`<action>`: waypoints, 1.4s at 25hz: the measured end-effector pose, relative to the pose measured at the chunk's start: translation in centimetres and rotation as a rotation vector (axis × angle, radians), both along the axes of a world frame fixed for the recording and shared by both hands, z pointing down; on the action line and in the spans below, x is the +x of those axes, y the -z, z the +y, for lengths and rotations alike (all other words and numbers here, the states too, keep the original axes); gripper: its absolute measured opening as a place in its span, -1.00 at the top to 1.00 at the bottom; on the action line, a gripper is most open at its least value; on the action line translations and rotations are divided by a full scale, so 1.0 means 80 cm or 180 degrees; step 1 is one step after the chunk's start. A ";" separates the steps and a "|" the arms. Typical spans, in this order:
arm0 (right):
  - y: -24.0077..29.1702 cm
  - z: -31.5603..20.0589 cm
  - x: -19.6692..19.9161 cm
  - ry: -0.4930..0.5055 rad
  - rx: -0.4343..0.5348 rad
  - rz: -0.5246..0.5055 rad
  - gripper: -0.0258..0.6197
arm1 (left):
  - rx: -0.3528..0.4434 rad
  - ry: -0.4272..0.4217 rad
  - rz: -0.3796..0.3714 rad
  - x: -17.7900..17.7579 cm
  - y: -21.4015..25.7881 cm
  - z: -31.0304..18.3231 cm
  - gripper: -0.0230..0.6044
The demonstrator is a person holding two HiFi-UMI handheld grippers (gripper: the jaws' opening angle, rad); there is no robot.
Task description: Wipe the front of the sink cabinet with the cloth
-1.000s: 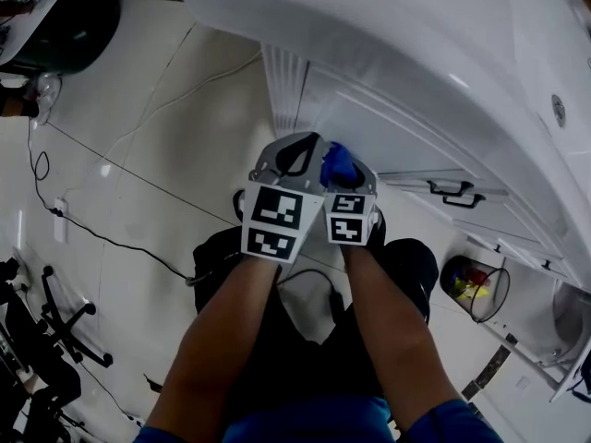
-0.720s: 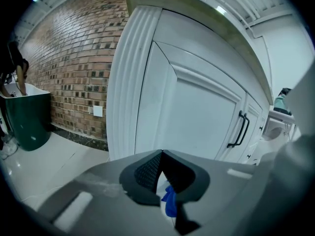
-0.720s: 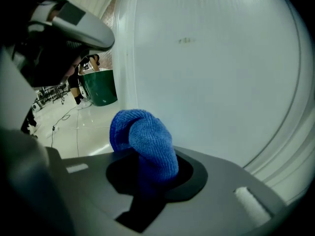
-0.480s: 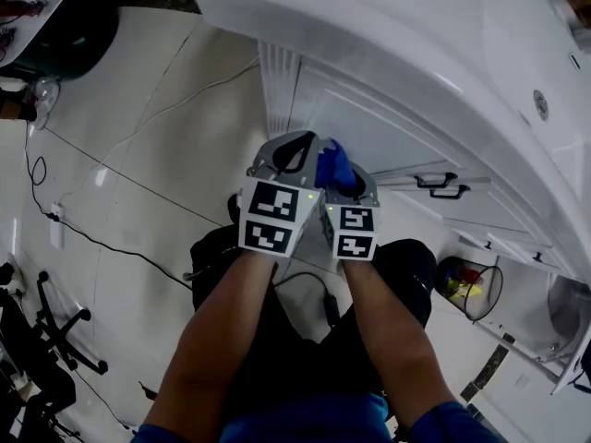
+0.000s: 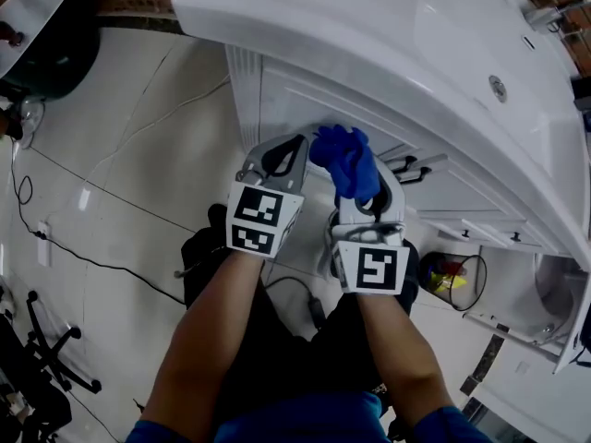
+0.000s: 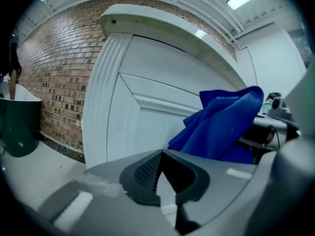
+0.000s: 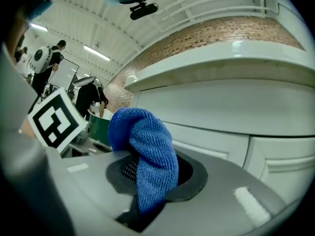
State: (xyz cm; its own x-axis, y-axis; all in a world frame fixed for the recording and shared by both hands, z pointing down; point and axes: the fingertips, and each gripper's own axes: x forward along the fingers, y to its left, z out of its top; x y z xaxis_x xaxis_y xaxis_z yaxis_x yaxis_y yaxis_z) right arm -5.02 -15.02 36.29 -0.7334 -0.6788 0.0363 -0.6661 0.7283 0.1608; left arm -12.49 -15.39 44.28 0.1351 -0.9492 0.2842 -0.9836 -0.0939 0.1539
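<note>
The white sink cabinet front (image 5: 286,100) has panelled doors and a fluted left corner post. My right gripper (image 5: 349,172) is shut on a blue cloth (image 5: 343,158), which bunches over its jaws close to the door panel. In the right gripper view the cloth (image 7: 147,151) hangs out of the jaws before the cabinet (image 7: 221,112). Just to its left, my left gripper (image 5: 297,142) is shut with nothing in it. The left gripper view shows the cloth (image 6: 221,127) at the right, in front of the door (image 6: 147,82).
Black door handles (image 5: 416,166) sit to the right of the cloth. The basin top (image 5: 462,53) overhangs the doors. A wire wastebasket (image 5: 452,280) stands at the lower right. Cables (image 5: 102,266) and a chair base (image 5: 46,349) lie on the tiled floor. A dark green tub (image 6: 17,127) stands to the left.
The right gripper with the cloth has shifted right and drawn back from beside the left gripper, and more of the cloth shows. The left gripper has barely moved.
</note>
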 end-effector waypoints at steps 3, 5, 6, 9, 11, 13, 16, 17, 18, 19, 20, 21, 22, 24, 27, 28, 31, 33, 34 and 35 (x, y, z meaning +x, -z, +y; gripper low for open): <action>0.004 -0.024 0.017 -0.0152 0.0018 0.0059 0.67 | 0.0044 -0.0023 -0.0007 0.007 0.003 -0.003 0.92; 0.000 -0.035 0.020 -0.0174 0.0026 0.0068 0.67 | 0.0038 -0.0019 0.0000 0.008 0.003 -0.004 0.92; -0.004 -0.038 0.021 -0.0178 0.0013 0.0085 0.67 | 0.0032 -0.0018 0.0002 0.008 0.002 -0.004 0.92; -0.021 -0.043 0.023 -0.0176 -0.0041 0.0163 0.67 | 0.0006 -0.0023 0.0002 0.006 -0.001 -0.007 0.92; -0.036 -0.046 0.025 -0.0178 -0.0092 0.0215 0.67 | -0.0024 -0.0022 -0.0003 0.005 -0.004 -0.008 0.92; -0.051 -0.048 0.026 -0.0185 -0.0156 0.0265 0.67 | -0.0055 -0.0021 -0.0014 0.004 -0.008 -0.009 0.92; -0.078 -0.048 0.022 -0.0169 -0.0294 0.0379 0.67 | -0.0107 -0.0019 -0.0026 0.003 -0.013 -0.009 0.92; -0.088 -0.047 0.019 -0.0150 -0.0346 0.0427 0.67 | -0.0124 -0.0016 -0.0026 0.003 -0.015 -0.010 0.92; -0.098 -0.046 0.016 -0.0133 -0.0403 0.0481 0.67 | -0.0139 -0.0013 -0.0024 0.002 -0.017 -0.010 0.92; -0.110 -0.046 0.013 -0.0124 -0.0467 0.0540 0.67 | -0.0154 -0.0009 -0.0022 0.001 -0.018 -0.010 0.92; -0.122 -0.047 0.011 -0.0126 -0.0539 0.0601 0.67 | -0.0170 -0.0005 -0.0021 0.000 -0.020 -0.010 0.92; -0.135 -0.048 0.010 -0.0136 -0.0609 0.0662 0.67 | -0.0187 -0.0001 -0.0021 0.000 -0.022 -0.010 0.92; -0.146 -0.049 0.009 -0.0147 -0.0666 0.0722 0.67 | -0.0205 0.0002 -0.0020 -0.001 -0.024 -0.010 0.92; -0.165 -0.049 0.006 -0.0146 -0.0740 0.0844 0.67 | -0.0245 0.0004 -0.0017 -0.002 -0.029 -0.010 0.92; -0.194 -0.048 0.000 -0.0115 -0.0859 0.1027 0.67 | -0.0301 0.0006 -0.0004 -0.006 -0.036 -0.011 0.92; -0.205 -0.048 -0.002 -0.0108 -0.0909 0.1088 0.67 | -0.0313 0.0008 0.0002 -0.006 -0.038 -0.011 0.92; -0.241 -0.046 -0.005 -0.0111 -0.1074 0.1276 0.67 | -0.0343 0.0011 0.0020 -0.008 -0.041 -0.012 0.92; -0.265 -0.045 -0.007 -0.0117 -0.1171 0.1413 0.67 | -0.0366 0.0010 0.0038 -0.009 -0.044 -0.012 0.92; -0.276 -0.045 -0.007 -0.0121 -0.1212 0.1475 0.67 | -0.0375 0.0008 0.0045 -0.010 -0.045 -0.013 0.92; -0.286 -0.046 -0.008 -0.0127 -0.1248 0.1534 0.67 | -0.0385 0.0003 0.0050 -0.010 -0.045 -0.013 0.92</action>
State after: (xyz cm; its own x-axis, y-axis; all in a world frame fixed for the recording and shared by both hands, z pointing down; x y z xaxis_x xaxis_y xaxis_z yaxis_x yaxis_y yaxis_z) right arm -5.64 -18.69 59.21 -0.5470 -0.5743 0.6091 -0.6132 0.7702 0.1756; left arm -13.31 -16.46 47.91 0.1395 -0.9082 0.3946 -0.9811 -0.0726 0.1796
